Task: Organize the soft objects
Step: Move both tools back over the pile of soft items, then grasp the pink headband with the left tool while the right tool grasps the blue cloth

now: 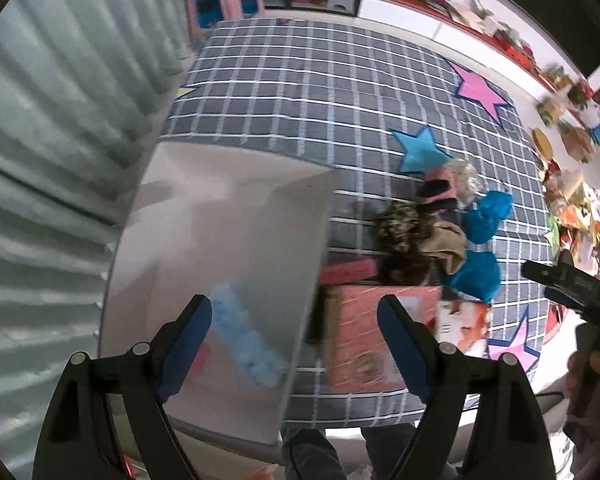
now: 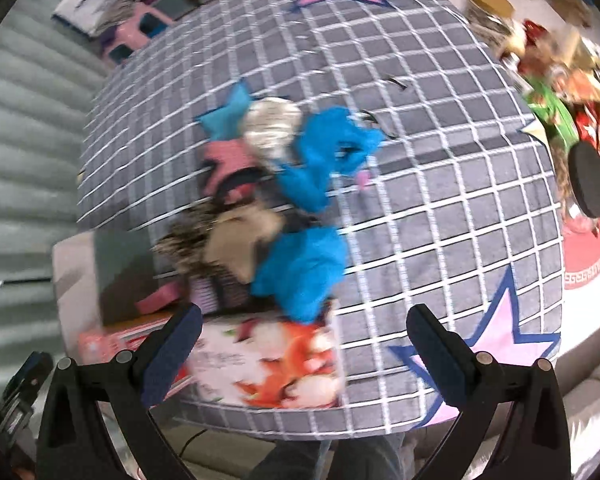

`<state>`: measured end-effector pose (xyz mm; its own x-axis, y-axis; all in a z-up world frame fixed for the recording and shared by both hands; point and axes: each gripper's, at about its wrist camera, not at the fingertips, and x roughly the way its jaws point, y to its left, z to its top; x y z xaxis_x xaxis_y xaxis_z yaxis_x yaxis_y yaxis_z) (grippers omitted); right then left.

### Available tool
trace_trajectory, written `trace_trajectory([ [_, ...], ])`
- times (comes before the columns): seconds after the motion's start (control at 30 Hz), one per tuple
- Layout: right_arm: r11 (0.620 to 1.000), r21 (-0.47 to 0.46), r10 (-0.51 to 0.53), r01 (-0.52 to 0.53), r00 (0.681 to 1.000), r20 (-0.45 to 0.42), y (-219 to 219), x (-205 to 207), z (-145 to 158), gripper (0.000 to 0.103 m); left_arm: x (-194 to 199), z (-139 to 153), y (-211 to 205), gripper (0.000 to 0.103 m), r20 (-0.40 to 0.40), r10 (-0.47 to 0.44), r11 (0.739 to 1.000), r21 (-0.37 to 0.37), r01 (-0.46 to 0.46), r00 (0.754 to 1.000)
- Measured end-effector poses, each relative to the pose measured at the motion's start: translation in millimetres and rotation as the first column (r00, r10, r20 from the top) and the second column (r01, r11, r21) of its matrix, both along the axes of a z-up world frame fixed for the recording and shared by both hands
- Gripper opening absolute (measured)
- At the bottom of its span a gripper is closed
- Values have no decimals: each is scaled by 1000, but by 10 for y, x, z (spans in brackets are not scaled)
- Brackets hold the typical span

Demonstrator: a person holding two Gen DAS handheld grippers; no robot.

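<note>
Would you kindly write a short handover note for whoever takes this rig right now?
Left gripper: open, empty, above the white bin.
Right gripper: open, empty, above the table's near edge.
Done: one fluffy light-blue item lies in the bin.
Left: the soft pile on the checked cloth, with blue plush, tan piece, pink and black item.

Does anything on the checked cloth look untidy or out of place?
Yes. The soft items lie in one loose heap mid-cloth, blue fabric sprawled over the others. A white bin holds only one pale blue piece.
</note>
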<state>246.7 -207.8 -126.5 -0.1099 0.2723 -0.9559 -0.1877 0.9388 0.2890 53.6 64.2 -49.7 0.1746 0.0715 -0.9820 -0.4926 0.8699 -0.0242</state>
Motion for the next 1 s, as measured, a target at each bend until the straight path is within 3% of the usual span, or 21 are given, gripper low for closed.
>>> trace_trajectory([
  [0.2,999,-10,36,-36,999,-12,30,319,-249,103,557,-39,-345,87,-15,-70,998,0,70,997],
  [0.37,990,-19,143,-143,990,-1,272,546,-530,103,1008,-174,-568,87,-48,-104,994,15,105,993],
  [0.6,961,-83,267,-262,963,44,502,753,-891,103,1626,-715,-805,87,-153,-117,992,20,122,981],
  [0.8,947,-74,317,-312,945,76,515,845,-1052,103,1963,-1186,-811,87,-230,-92,994,29,102,969],
  [0.83,944,-71,327,-321,942,81,501,846,-1053,100,1994,-1240,-799,87,-237,-85,995,26,94,968],
  [0.9,940,-52,339,-336,937,77,525,910,-1089,69,2061,-1345,-793,87,-249,-80,995,32,91,965],
  [1.0,942,3,336,-337,941,45,404,976,-1110,44,2148,-1464,-799,87,-258,-93,993,45,108,962],
])
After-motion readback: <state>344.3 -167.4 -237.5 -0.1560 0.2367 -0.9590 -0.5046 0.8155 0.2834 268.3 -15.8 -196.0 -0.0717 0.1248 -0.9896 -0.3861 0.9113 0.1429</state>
